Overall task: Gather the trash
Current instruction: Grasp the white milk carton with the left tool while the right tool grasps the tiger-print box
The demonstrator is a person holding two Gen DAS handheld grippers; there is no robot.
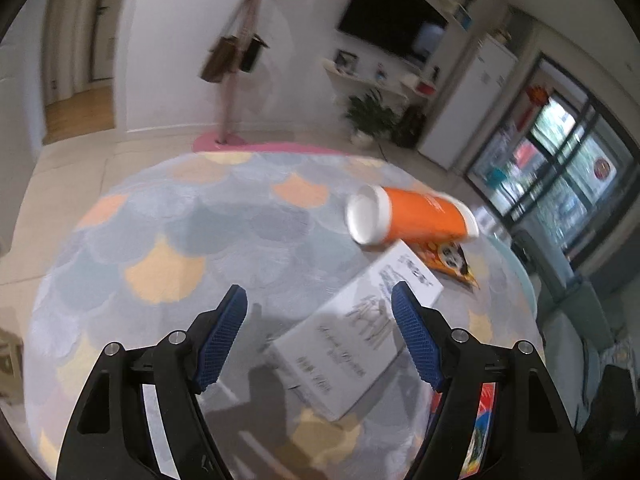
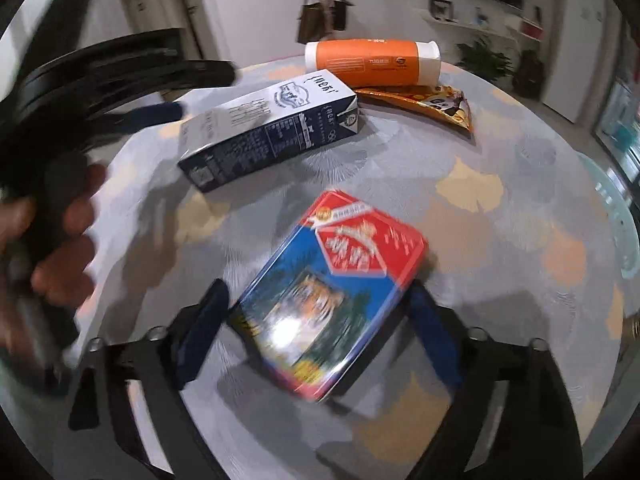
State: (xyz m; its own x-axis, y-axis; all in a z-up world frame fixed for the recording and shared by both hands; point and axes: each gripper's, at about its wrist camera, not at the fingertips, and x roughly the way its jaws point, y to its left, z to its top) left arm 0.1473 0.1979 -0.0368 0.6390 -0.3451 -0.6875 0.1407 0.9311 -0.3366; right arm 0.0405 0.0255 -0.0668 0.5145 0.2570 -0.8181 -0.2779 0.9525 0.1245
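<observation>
Trash lies on a round table with a scale-patterned cloth (image 1: 160, 240). My left gripper (image 1: 320, 300) hangs open just above a white and navy milk carton (image 1: 352, 344) that lies flat. Beyond it lie an orange tube with white ends (image 1: 416, 216) and an orange snack packet (image 1: 448, 260). In the right wrist view my right gripper (image 2: 316, 290) stands open around a red and blue box (image 2: 332, 292) resting on the cloth (image 2: 500, 200). Blur hides whether its pads touch the box. The carton (image 2: 272, 128), tube (image 2: 372, 60) and packet (image 2: 432, 100) lie behind it.
A person's hand (image 2: 60, 240) holds the left gripper (image 2: 206, 91) at the left, over the carton's end. Off the table are a coat stand with bags (image 1: 236, 56), a wall TV (image 1: 392, 16), a potted plant (image 1: 372, 116), a white fridge (image 1: 468, 100) and glass doors (image 1: 560, 184).
</observation>
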